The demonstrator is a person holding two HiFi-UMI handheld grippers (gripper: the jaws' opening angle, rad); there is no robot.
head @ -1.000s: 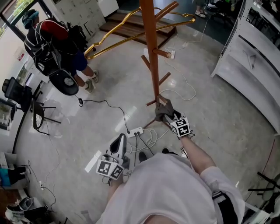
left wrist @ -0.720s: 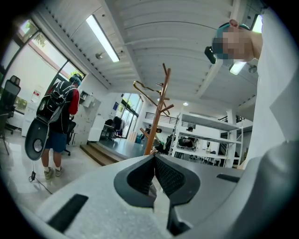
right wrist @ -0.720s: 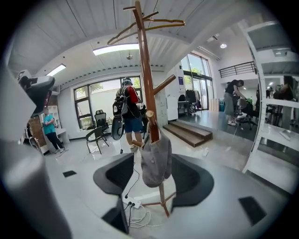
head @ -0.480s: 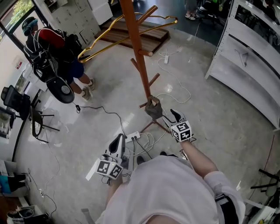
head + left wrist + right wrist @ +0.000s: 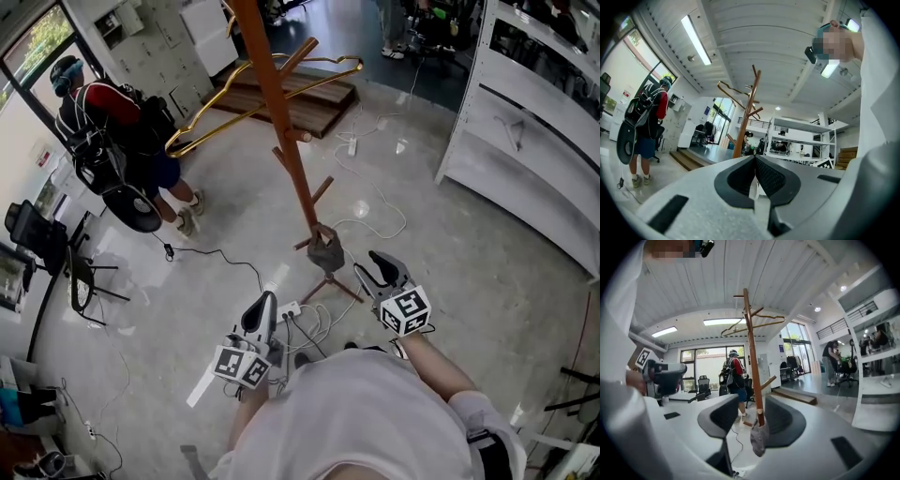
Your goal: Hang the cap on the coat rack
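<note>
A grey cap (image 5: 325, 251) hangs on a low peg of the brown wooden coat rack (image 5: 281, 122), near its base. My right gripper (image 5: 372, 267) is just right of the cap and apart from it. Its jaws stand wide and are closing, with nothing between them. In the right gripper view the cap (image 5: 758, 437) dangles from the peg beyond the right gripper (image 5: 751, 404), in line with the rack pole (image 5: 752, 362). My left gripper (image 5: 262, 302) is held low at the left, away from the rack. In its own view the left gripper (image 5: 754, 159) has its pads together, empty.
A person with a backpack (image 5: 112, 122) stands at the back left. A gold hanger rail (image 5: 272, 89) and a wooden platform (image 5: 309, 98) lie behind the rack. A power strip with cables (image 5: 286, 309) lies by the rack's feet. White shelving (image 5: 534, 141) runs along the right.
My right gripper let go of the cap and drew back to the right, leaving it hanging on the low peg. The left gripper has hardly moved.
</note>
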